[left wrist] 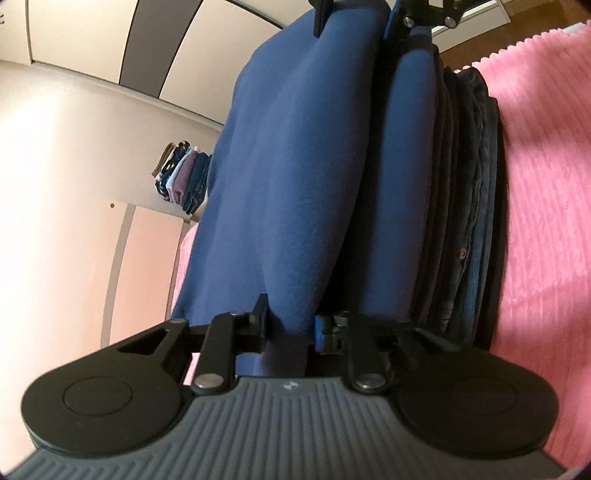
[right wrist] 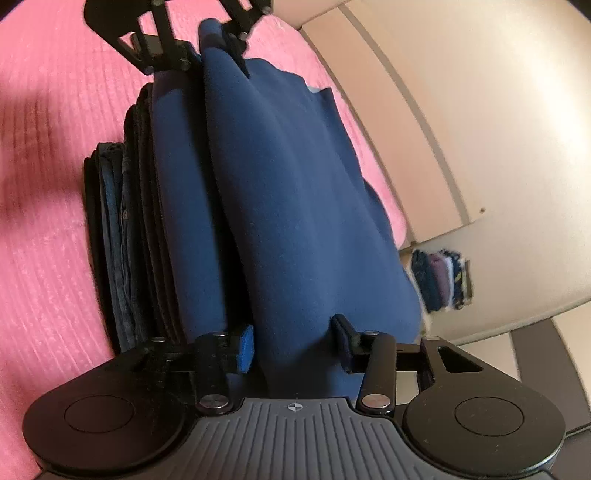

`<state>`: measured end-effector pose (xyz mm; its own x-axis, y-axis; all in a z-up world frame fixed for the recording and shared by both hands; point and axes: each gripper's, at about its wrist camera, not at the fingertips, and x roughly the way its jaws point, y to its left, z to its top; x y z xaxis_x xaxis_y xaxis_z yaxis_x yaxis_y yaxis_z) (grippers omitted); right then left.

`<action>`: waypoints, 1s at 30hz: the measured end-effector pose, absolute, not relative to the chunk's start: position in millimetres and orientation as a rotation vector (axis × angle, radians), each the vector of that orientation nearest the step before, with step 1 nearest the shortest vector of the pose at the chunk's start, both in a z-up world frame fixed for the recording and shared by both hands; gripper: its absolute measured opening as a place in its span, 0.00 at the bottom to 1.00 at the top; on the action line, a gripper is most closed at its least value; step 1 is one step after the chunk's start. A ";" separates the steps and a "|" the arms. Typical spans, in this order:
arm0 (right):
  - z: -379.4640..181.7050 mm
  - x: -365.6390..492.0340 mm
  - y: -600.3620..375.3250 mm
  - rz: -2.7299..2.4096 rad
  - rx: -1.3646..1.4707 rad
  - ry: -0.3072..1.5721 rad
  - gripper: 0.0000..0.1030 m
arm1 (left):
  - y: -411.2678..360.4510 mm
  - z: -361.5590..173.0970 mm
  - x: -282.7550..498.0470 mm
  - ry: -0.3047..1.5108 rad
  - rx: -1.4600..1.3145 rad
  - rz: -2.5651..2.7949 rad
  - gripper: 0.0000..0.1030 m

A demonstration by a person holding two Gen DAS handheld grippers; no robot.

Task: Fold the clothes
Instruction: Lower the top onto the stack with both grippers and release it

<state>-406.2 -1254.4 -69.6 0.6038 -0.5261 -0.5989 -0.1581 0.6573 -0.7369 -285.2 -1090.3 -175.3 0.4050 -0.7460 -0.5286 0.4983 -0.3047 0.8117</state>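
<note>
A blue garment (left wrist: pixel 295 166) (right wrist: pixel 295 203) is stretched as a thick fold between my two grippers. My left gripper (left wrist: pixel 291 325) is shut on one end of it, and it also shows at the far end in the right wrist view (right wrist: pixel 218 44). My right gripper (right wrist: pixel 293 343) is shut on the other end and appears at the top of the left wrist view (left wrist: pixel 354 18). The fold lies against a stack of folded dark clothes (left wrist: pixel 461 203) (right wrist: pixel 125 240) on a pink bedspread (left wrist: pixel 546 221) (right wrist: pixel 44 258). A blue layer (left wrist: pixel 413 147) tops that stack.
Beyond the bed stands a pale wardrobe (left wrist: pixel 74 147) (right wrist: pixel 498 110). A second small pile of folded clothes (left wrist: pixel 183 181) (right wrist: pixel 441 280) rests on a surface by it. A strip of wooden floor (left wrist: pixel 476 40) shows past the bedspread's edge.
</note>
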 end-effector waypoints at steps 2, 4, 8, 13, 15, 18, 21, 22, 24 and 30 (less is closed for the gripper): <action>-66.5 -397.5 -1257.4 -0.255 -0.834 0.946 0.28 | -1091.3 -175.3 -283.1 -0.215 1.411 -1.253 0.17; -54.5 -391.4 -1254.0 -0.295 -0.826 0.948 0.26 | -1093.6 -175.1 -282.4 -0.189 1.408 -1.256 0.15; -51.2 -403.6 -1237.2 -0.319 -0.788 0.934 0.26 | -1091.4 -165.5 -281.8 -0.178 1.367 -1.249 0.15; -85.2 -403.2 -1237.5 -0.281 -0.845 0.977 0.30 | -1081.9 -177.3 -286.0 -0.203 1.391 -1.266 0.15; -81.0 -401.7 -1238.5 -0.283 -0.847 0.968 0.31 | -1082.2 -174.7 -288.7 -0.204 1.387 -1.256 0.15; -77.5 -403.6 -1244.6 -0.274 -0.854 0.964 0.31 | -1081.3 -169.7 -288.3 -0.172 1.368 -1.250 0.15; -76.4 -403.6 -1246.1 -0.304 -0.826 0.978 0.32 | -1076.0 -168.5 -296.2 -0.173 1.365 -1.248 0.13; -78.1 -404.1 -1241.5 -0.287 -0.852 0.980 0.35 | -1075.3 -170.9 -299.9 -0.179 1.361 -1.243 0.13; -77.5 -405.2 -1233.4 -0.269 -0.903 0.972 0.43 | -1075.5 -179.9 -298.8 -0.178 1.357 -1.240 0.13; -48.3 -413.5 -1233.1 -0.316 -0.720 0.973 0.44 | -1070.9 -176.8 -282.8 -0.178 1.385 -1.233 0.17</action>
